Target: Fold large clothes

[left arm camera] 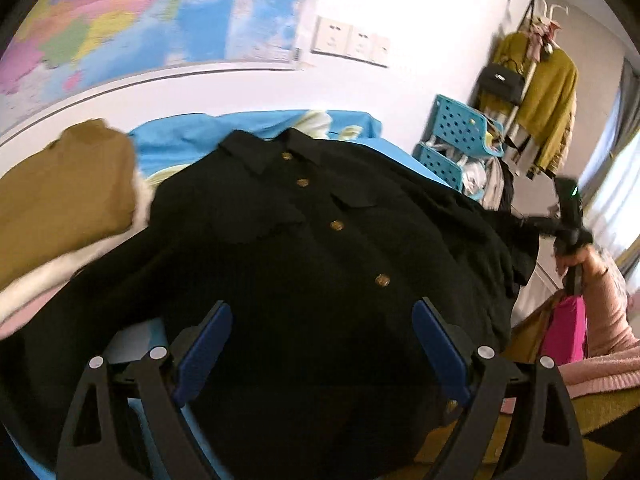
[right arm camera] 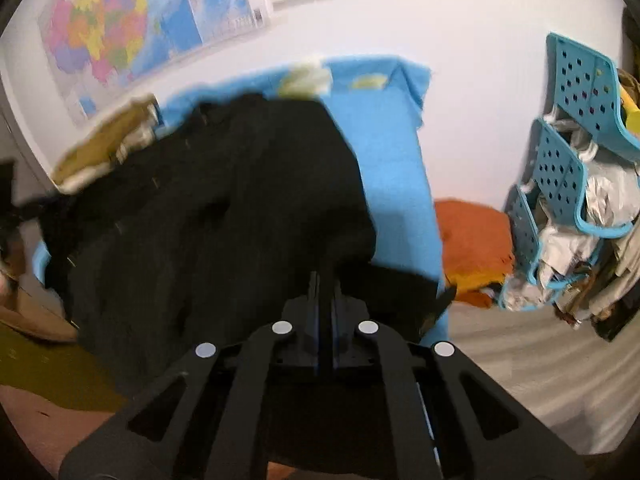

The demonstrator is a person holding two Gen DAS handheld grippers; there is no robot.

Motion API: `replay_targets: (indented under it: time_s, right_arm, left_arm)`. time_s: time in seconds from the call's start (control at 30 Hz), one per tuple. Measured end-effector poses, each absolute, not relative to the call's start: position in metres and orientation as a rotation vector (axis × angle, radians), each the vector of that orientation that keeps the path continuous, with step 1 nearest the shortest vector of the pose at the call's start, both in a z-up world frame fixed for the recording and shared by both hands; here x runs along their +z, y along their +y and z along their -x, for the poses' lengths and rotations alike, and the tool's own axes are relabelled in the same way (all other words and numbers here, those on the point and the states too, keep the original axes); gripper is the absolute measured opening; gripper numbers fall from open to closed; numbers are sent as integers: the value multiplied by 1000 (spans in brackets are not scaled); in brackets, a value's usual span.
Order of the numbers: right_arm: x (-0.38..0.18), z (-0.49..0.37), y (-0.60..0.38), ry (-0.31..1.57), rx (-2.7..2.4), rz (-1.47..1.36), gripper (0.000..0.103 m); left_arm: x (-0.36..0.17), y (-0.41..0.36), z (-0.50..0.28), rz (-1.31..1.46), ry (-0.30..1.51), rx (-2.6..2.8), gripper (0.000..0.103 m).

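Observation:
A large black button-up shirt (left arm camera: 320,248) with gold buttons lies front up on a blue-covered table (left arm camera: 180,144), collar toward the wall. My left gripper (left arm camera: 322,350) is open, its blue pads (left arm camera: 204,352) wide apart just above the shirt's lower part. My right gripper (right arm camera: 325,280) is shut on a sleeve or side edge of the black shirt (right arm camera: 200,232) and holds it off the table's right side. In the left wrist view the right gripper (left arm camera: 568,220) shows at far right with black fabric stretched to it.
A brown garment (left arm camera: 68,196) lies at the table's left. An orange cloth (right arm camera: 472,244) lies on the floor by a blue perforated rack (right arm camera: 560,184) full of clothes. Yellow garments (left arm camera: 548,96) hang on a stand. A map (left arm camera: 140,20) covers the wall.

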State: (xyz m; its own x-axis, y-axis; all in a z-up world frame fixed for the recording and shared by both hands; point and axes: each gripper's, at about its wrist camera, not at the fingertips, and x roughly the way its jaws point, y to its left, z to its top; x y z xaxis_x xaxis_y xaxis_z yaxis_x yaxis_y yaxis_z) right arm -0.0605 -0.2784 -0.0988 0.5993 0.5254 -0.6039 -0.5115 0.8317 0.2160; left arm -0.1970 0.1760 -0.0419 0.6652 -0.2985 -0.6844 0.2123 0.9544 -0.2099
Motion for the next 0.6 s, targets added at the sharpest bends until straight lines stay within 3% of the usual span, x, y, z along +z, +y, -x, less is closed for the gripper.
replay_targets:
  time_s: [0.23, 0.37, 0.47, 0.6]
  right_arm:
    - [-4, 45, -284, 524, 694, -161, 4]
    - [34, 33, -220, 531, 820, -68, 4]
    - [40, 24, -138, 592, 927, 22, 4]
    - [5, -7, -39, 742, 1026, 121, 10]
  left_arm:
    - [-44, 162, 148, 107, 816, -349, 88]
    - [-39, 162, 122, 146, 810, -398, 88]
    - [-38, 166, 106, 190, 805, -431, 88]
    - [-39, 174, 95, 240, 819, -456, 88]
